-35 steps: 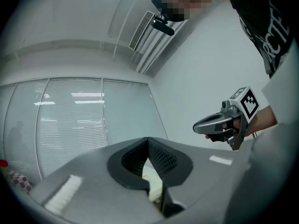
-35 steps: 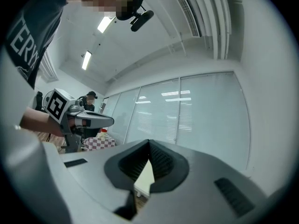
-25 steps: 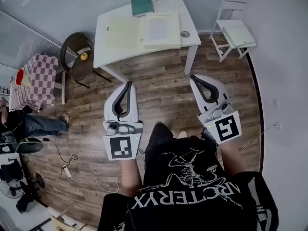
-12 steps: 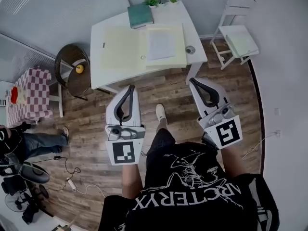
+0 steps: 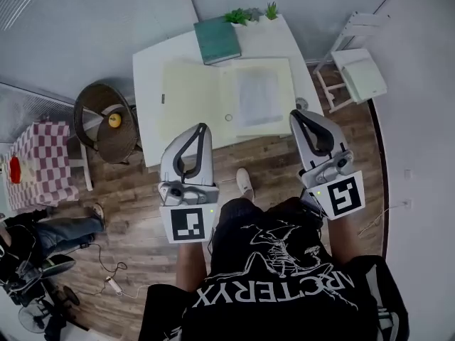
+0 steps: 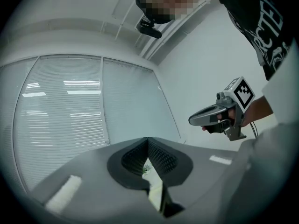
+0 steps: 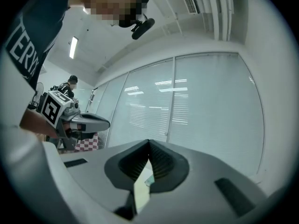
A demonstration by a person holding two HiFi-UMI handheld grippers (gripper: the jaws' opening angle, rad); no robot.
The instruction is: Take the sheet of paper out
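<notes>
**Sheet lies ahead of the right gripper, lengthwise away from the person**

Closest to me, the person stands at the near edge of the white table with a gripper raised in each hand. The left gripper has its jaws clenched tip to tip with nothing between them. The right gripper is closed and empty in the same way. Both point forward over the table rather than down at it, since their own cameras see the glass wall.

Just past the jaw tips an open yellowish folder lies flat, reaching the table's near edge. The sheet of paper rests on the folder's right leaf, its long axis running from the near edge toward the far edge. It sits straight ahead of the right gripper and off to the right of the left one. I judge the right hand is the nearer of the two, and its closed jaws would have to part before they could take an edge.

Farther back, a green book lies at the far edge, and small plants stand at the far right corner.
</notes>
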